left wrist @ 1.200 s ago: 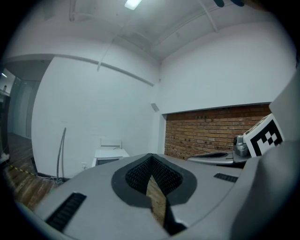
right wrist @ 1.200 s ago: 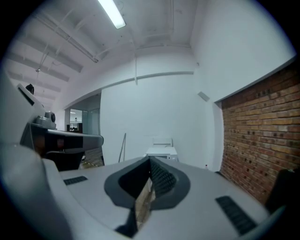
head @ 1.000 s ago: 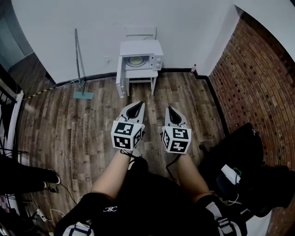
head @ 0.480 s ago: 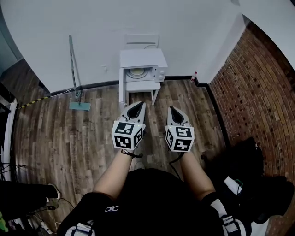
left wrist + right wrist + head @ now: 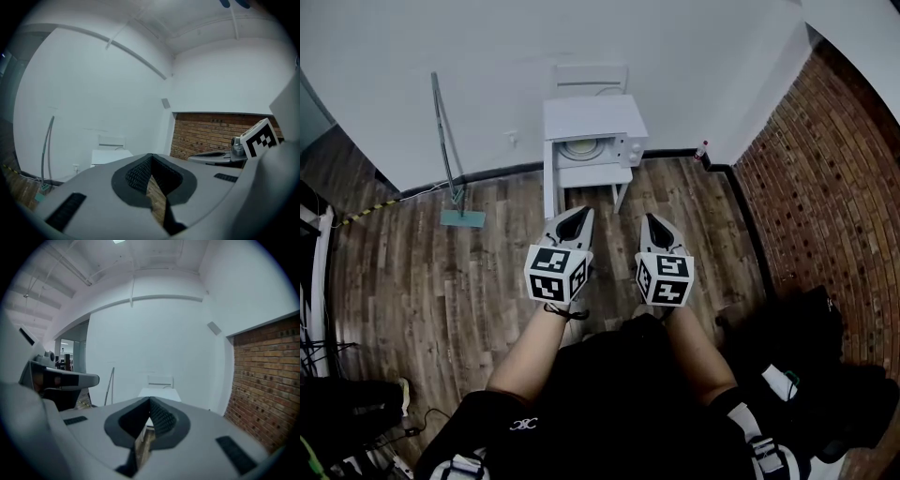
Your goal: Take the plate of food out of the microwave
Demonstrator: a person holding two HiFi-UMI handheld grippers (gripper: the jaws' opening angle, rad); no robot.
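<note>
A white microwave point(image 5: 592, 131) stands on a small white table point(image 5: 592, 175) against the far wall, its door point(image 5: 548, 183) swung open to the left. Inside lies a pale round plate point(image 5: 578, 148); the food on it is too small to make out. Both grippers are held side by side well short of the table, pointing at it. My left gripper point(image 5: 584, 211) is shut with nothing in it, and so is my right gripper point(image 5: 650, 218). In the left gripper view the shut jaw tips point(image 5: 150, 156) sit just right of the microwave's top point(image 5: 108, 157). In the right gripper view the tips point(image 5: 150, 401) lie below the microwave point(image 5: 159, 392).
A long-handled mop point(image 5: 445, 141) leans on the wall left of the table, its teal head point(image 5: 461, 218) on the wood floor. A small bottle point(image 5: 701, 150) stands in the corner by the brick wall point(image 5: 825, 187). Black bags point(image 5: 811, 356) lie at the right.
The microwave has drawn nearer and shifted slightly right in the head view as the person stepped forward. Both grippers stay shut and side by side.
</note>
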